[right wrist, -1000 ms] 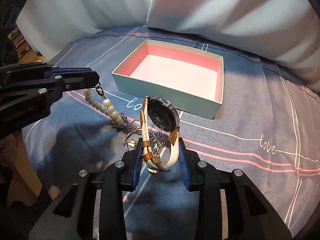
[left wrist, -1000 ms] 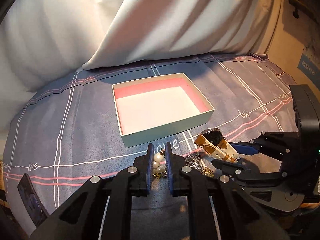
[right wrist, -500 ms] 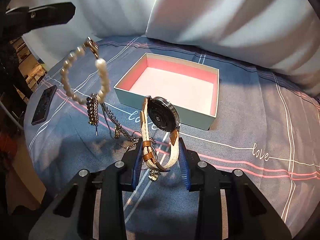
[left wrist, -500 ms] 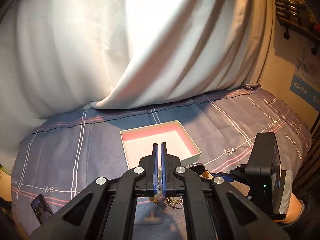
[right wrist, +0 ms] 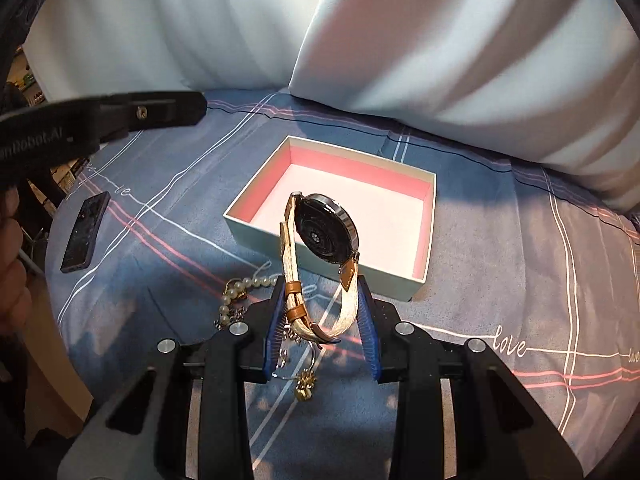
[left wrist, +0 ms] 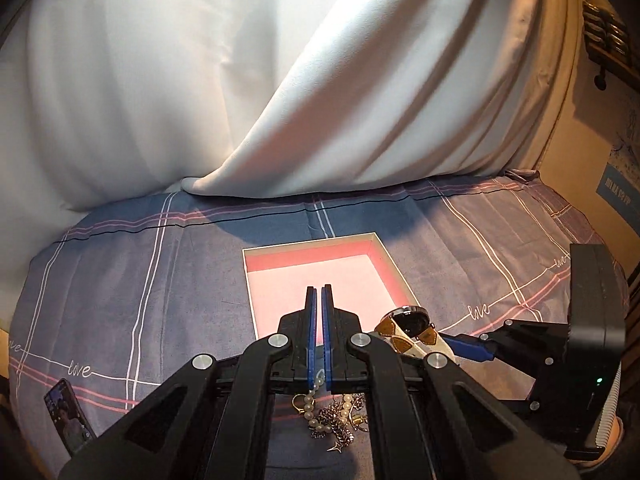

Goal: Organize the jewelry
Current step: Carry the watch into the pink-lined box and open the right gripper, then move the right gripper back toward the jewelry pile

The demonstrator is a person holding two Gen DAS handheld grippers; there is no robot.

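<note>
On the bed, a phone [right wrist: 85, 232] lies far left. My left tool [left wrist: 319, 308] is pinched tight on the pearl bracelet [left wrist: 314, 390], which dangles over the jewelry pile [left wrist: 338, 418]. My right tool [right wrist: 322, 316] clamps the watch [right wrist: 320, 232] strap before the pink-lined box [right wrist: 424, 236].

Each wrist camera sits just behind its own fingers, looking forward and down along them at the bedspread [left wrist: 192, 280]. Both views share the open box [left wrist: 316, 276] [right wrist: 348, 208] just beyond the fingertips, and each catches the other gripper off to one side.
</note>
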